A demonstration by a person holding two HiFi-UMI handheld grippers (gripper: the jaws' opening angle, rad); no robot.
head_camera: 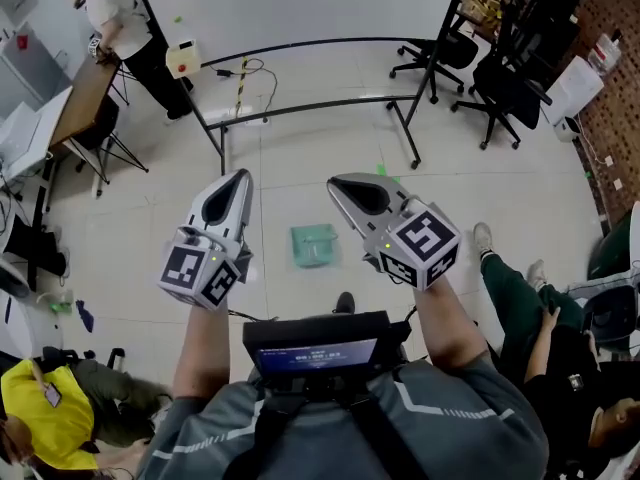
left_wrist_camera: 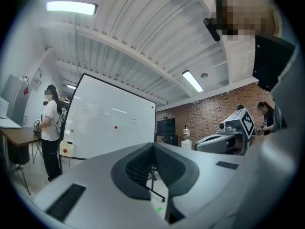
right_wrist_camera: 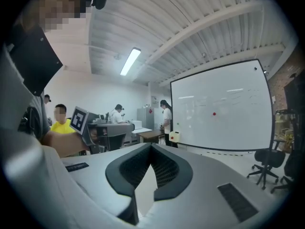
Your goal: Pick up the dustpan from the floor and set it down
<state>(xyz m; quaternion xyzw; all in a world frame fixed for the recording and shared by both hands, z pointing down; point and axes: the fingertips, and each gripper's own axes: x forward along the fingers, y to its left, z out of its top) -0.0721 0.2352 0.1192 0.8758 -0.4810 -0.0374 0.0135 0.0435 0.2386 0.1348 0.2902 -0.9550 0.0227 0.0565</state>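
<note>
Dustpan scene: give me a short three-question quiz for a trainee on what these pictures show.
1. True or false: the right gripper is holding the dustpan.
2. Where is the dustpan? A: clamped in the left gripper. B: lying on the floor, seen between the two grippers in the head view. C: on a tabletop.
3. Fill in the word: in the left gripper view, the jaws are ___, with nothing between them.

Key: 1 false, since the right gripper is shut and empty; 2 B; 3 shut.
</note>
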